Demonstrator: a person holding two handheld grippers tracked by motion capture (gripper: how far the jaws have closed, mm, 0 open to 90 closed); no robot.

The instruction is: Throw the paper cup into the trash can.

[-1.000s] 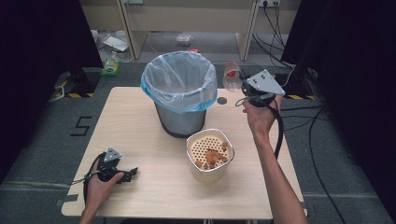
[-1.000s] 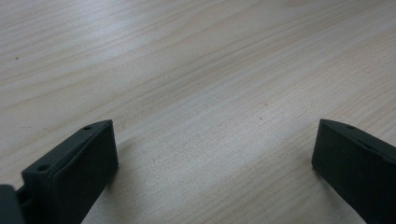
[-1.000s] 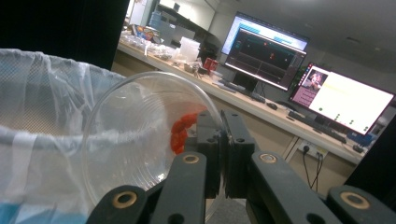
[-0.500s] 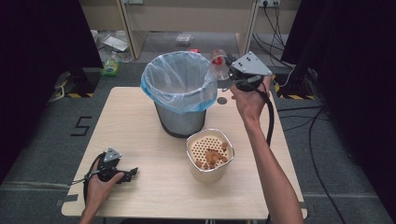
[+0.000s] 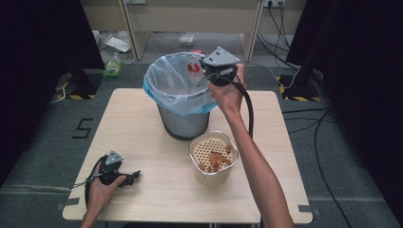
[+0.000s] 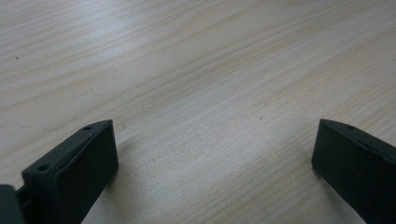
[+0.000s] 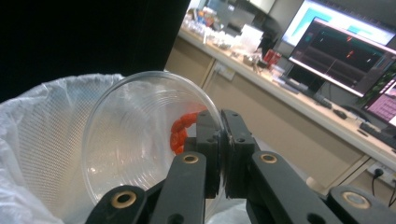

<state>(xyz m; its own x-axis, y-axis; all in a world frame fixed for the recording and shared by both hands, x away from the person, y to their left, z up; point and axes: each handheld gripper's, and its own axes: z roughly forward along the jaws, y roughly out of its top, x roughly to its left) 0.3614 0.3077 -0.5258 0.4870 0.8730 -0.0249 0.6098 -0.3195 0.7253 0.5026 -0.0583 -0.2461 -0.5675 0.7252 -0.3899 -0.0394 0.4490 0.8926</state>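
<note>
My right gripper (image 7: 223, 135) is shut on the rim of a clear plastic cup (image 7: 140, 140) lying on its side, with red residue (image 7: 182, 130) inside near the jaws. From the high view, the right gripper (image 5: 203, 67) holds the cup (image 5: 193, 66) over the far right rim of a metal bin lined with a pale blue bag (image 5: 164, 92). The bag's mouth (image 7: 37, 140) gapes just below the cup. My left gripper (image 5: 134, 175) rests on the wooden table (image 5: 142, 123) at the near left corner, and its fingers (image 6: 79, 172) are spread wide on bare wood (image 6: 196, 70).
A white perforated tub (image 5: 214, 156) with brown food bits stands in front of the bin, near the right forearm. Cables and a black cloth lie on the floor at the right. Monitors and a cluttered desk (image 7: 327, 60) stand far behind.
The right hand has carried the cup leftward and a little up, from beside the bin's right side to above its rim. The left hand has stayed put.
</note>
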